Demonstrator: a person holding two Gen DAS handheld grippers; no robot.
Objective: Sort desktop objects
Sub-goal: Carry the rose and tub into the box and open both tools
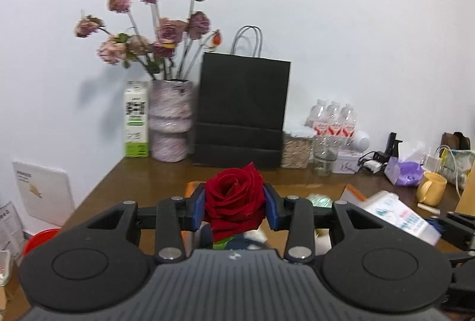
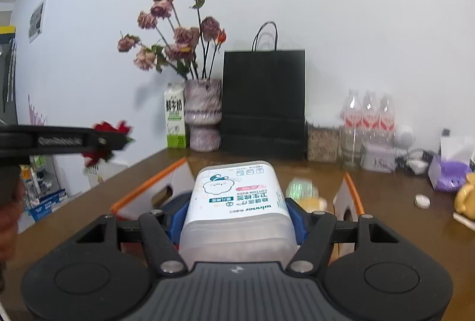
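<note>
Red rose bloom (image 1: 234, 196) clamped between the blue pads of the left gripper (image 1: 234, 209), raised above the brown wooden desk (image 1: 142, 181); stem hidden below the jaws. White translucent plastic box of cotton buds (image 2: 237, 202), printed label up, pinched at its sides by the right gripper (image 2: 236, 217), likewise clear of the desk. Directly beneath and ahead of both grippers, white cardboard box with orange edges (image 2: 151, 193), flaps open, contents blurred. Farther ahead, against the pale wall (image 1: 341, 9): one green-and-white milk carton (image 1: 136, 120), one mottled pink ceramic vase (image 1: 170, 122) with about ten faded pink roses (image 1: 166, 33), one black paper bag (image 1: 242, 113) with handles. Right of the bag, one clear jar of grain (image 1: 297, 150), three plastic water bottles with red labels (image 1: 335, 120), one empty glass jar (image 1: 323, 157). Far right: one purple tissue pack (image 1: 405, 171), one yellow mug (image 1: 430, 187), tangle of cables hard to make out. Small white round cap (image 2: 422, 200) lying alone on the desk right of the right gripper. Red object at the left edge cut off.
</note>
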